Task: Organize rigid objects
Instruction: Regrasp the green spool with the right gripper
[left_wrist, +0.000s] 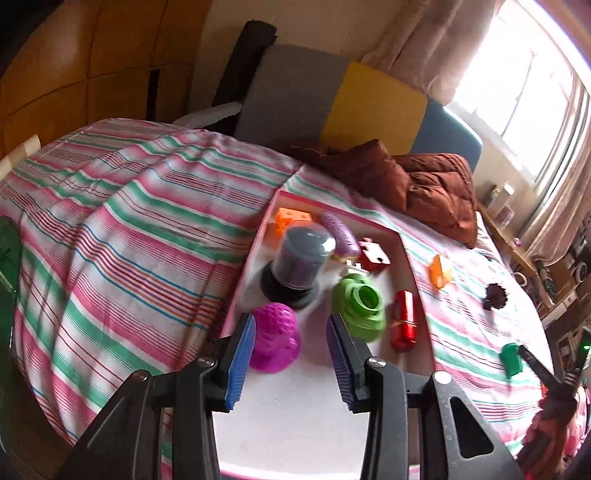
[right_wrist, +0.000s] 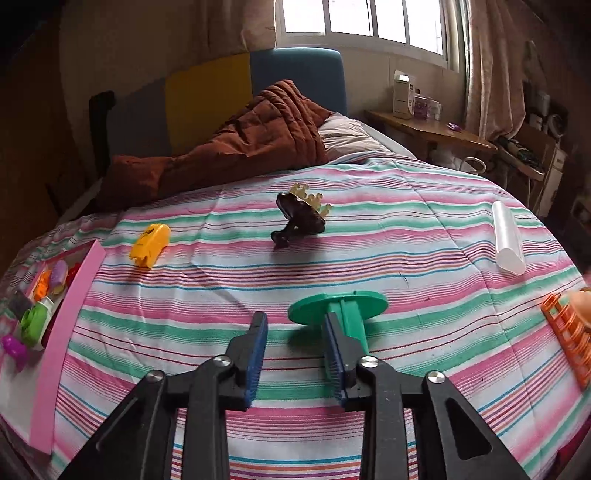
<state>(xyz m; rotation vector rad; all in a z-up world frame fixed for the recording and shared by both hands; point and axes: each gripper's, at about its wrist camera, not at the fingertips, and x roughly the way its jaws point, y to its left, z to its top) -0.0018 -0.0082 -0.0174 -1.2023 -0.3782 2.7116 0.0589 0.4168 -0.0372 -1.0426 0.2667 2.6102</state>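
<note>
A pink-rimmed white tray (left_wrist: 413, 258) lies on the striped bed and holds a magenta figure (left_wrist: 275, 341), a green part (left_wrist: 360, 304), a red cylinder (left_wrist: 403, 319), a dark domed jar (left_wrist: 295, 264), a purple piece (left_wrist: 340, 234), an orange block (left_wrist: 291, 219) and a red block (left_wrist: 375, 256). My left gripper (left_wrist: 291, 328) is open above the tray's near end, with the magenta figure beside its left finger. My right gripper (right_wrist: 295, 325) is open over the bedspread; a green disc with a stem (right_wrist: 341, 308) lies just outside its right finger. The tray also shows in the right wrist view (right_wrist: 62, 332).
Loose on the bedspread: a yellow-orange piece (right_wrist: 150, 245), a dark piece with a yellowish crown (right_wrist: 301, 214), a translucent white tube (right_wrist: 508, 236), an orange grid piece (right_wrist: 569, 336). A brown quilt (right_wrist: 240, 144) lies at the head of the bed. A wooden shelf (right_wrist: 428, 129) stands beyond.
</note>
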